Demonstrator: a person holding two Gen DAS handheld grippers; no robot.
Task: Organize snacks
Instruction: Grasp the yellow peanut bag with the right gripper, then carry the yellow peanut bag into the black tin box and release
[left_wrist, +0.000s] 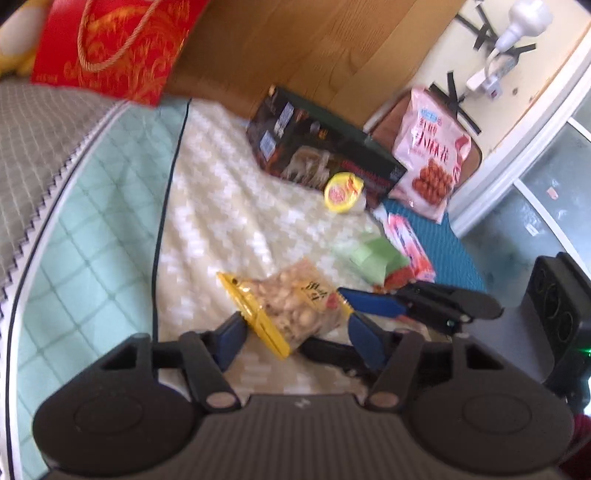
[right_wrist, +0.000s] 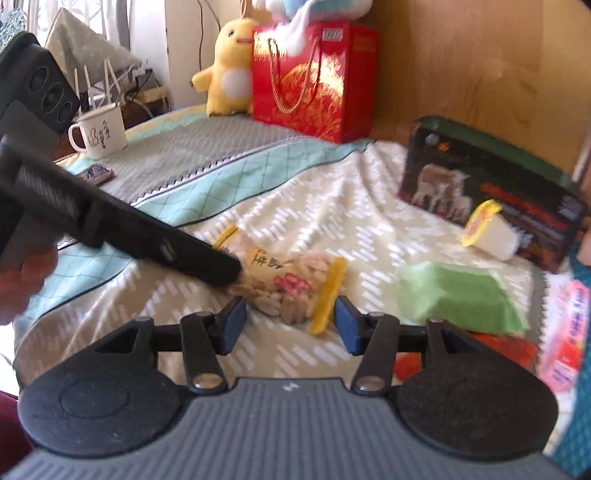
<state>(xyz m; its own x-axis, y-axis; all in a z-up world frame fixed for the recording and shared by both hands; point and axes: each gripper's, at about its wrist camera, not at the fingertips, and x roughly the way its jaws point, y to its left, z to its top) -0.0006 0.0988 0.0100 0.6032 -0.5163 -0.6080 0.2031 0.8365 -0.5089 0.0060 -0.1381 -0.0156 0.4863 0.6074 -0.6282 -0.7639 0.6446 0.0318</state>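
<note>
— Both my claws sit low over the blanket, and the nut bag lies just ahead of them.

— Which claw is closer to it?

— My left claw. In its view the bag's near corner sits between the blue pads, which stand part-way apart; I can't see them pressing on the bag, so I'd call that claw open, holding nothing. My right claw is also part-way open and empty, the bag's yellow end just ahead of its gap.

— How does the bag lie?

— Flat on the blanket, long axis slanting across my left claw's gap, one yellow seal nearer me and toward the blanket's left edge. From the right view the same bag runs nearly crosswise, and my left claw's finger covers its far end.

— Anything else around?

— Largest first: the red gift bag at the bed's far edge, the dark box against the wooden headboard, the pink packet in the far right corner, the green packet to the bag's right, the yellow-lidded cup touching the box.

— So what matters next?

— I judge the left claw only needs to close across the bag's short width.
</note>
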